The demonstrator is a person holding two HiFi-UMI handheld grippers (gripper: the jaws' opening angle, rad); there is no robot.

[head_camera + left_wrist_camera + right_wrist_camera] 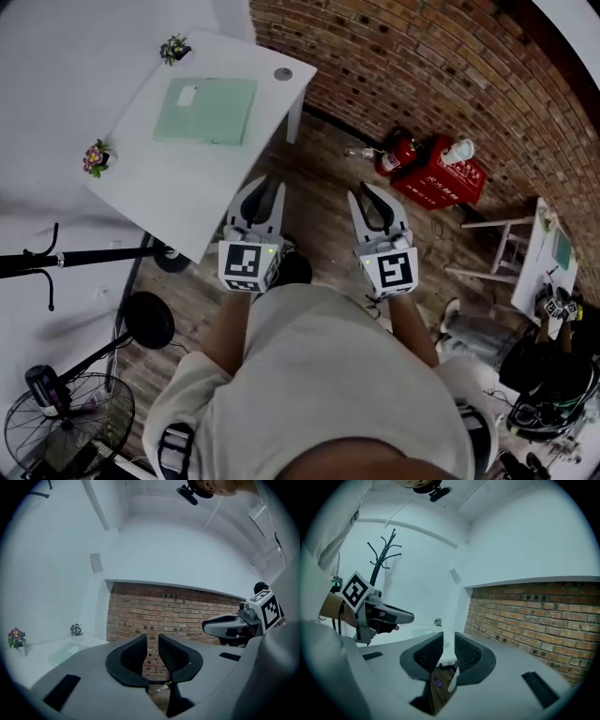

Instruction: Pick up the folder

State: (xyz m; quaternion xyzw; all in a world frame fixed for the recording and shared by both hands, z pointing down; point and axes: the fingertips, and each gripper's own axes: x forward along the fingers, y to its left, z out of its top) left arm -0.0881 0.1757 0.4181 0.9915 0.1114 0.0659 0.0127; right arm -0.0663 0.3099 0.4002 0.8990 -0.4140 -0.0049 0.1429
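Observation:
A pale green folder (206,110) lies flat on the white table (187,192), well beyond both grippers. In the left gripper view the folder (63,653) shows low at the left. My left gripper (265,185) hovers just off the table's near corner, its jaws a narrow gap apart with nothing between them (153,639). My right gripper (372,192) is level with it to the right, over the wooden floor, its jaws also slightly apart and empty (449,637). Each gripper shows in the other's view: the right gripper (229,626) and the left gripper (401,617).
Two small flower pots (96,157) (174,48) and a round grey disc (283,73) stand on the table. A brick wall (422,66) runs behind, with red fire extinguishers (436,171) at its foot. A fan (66,431) and black stands (84,255) are at the left.

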